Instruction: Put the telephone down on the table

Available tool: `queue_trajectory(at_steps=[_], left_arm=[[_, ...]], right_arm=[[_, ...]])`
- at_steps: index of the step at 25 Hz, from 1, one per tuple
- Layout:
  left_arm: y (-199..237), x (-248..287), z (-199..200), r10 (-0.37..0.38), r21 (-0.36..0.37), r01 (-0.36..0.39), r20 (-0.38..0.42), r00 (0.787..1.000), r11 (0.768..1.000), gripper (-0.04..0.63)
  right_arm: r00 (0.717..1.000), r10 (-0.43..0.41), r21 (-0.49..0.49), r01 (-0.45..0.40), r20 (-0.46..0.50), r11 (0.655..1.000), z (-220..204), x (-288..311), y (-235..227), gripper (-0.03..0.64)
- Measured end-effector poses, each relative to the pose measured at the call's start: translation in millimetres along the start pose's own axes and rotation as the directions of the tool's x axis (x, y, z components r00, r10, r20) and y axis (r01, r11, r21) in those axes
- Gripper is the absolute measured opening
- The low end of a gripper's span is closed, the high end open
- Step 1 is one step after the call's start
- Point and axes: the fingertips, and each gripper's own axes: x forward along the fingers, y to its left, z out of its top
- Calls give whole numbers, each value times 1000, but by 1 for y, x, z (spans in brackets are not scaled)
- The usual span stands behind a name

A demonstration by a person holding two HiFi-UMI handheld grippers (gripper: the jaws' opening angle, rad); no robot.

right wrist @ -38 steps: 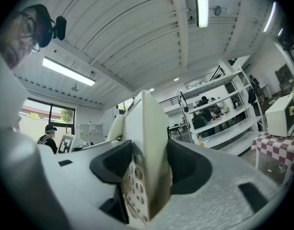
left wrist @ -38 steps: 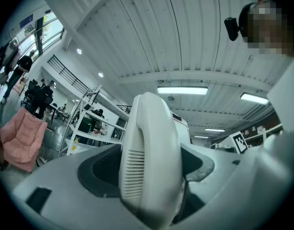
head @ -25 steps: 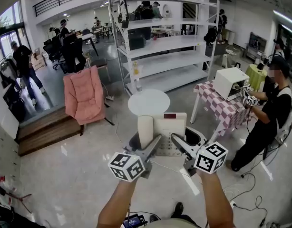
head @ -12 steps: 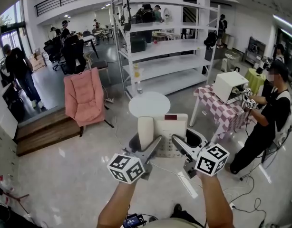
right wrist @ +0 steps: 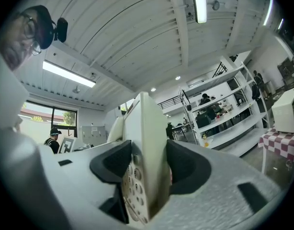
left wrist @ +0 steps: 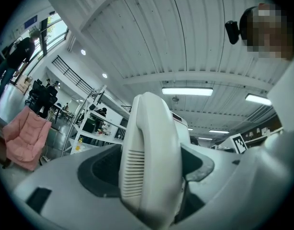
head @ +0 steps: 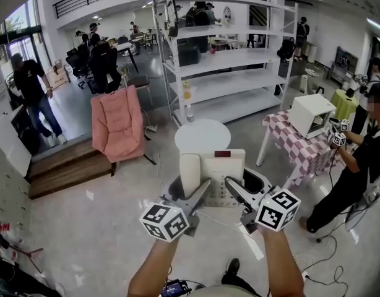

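Note:
I hold a cream desk telephone (head: 215, 175) in the air between both grippers, at the middle of the head view. My left gripper (head: 191, 192) is shut on its handset side; the handset (left wrist: 149, 171) fills the left gripper view between the jaws. My right gripper (head: 237, 192) is shut on the keypad side, where the telephone's edge (right wrist: 147, 169) with its buttons stands upright between the jaws. A round white table (head: 202, 135) stands on the floor just beyond the telephone.
A pink armchair (head: 117, 124) sits to the left of the round table, tall white shelves (head: 227, 54) behind it. At the right stands a checkered table (head: 298, 142) with a white box (head: 310, 115) and a person (head: 357, 166) beside it. More people stand at the far left.
The head view has shifted slightly, so the room slides to the right. The telephone stays held between both grippers. The person at the far left has walked a little.

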Motion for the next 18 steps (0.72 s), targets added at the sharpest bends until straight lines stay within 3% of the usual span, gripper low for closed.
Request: queue_trajectory(at_steps=[18], left_arm=[[57, 154, -40, 121, 10, -121, -21, 992, 993, 351]], right_arm=[[994, 97, 72, -94, -42, 993, 9, 58, -169, 216]])
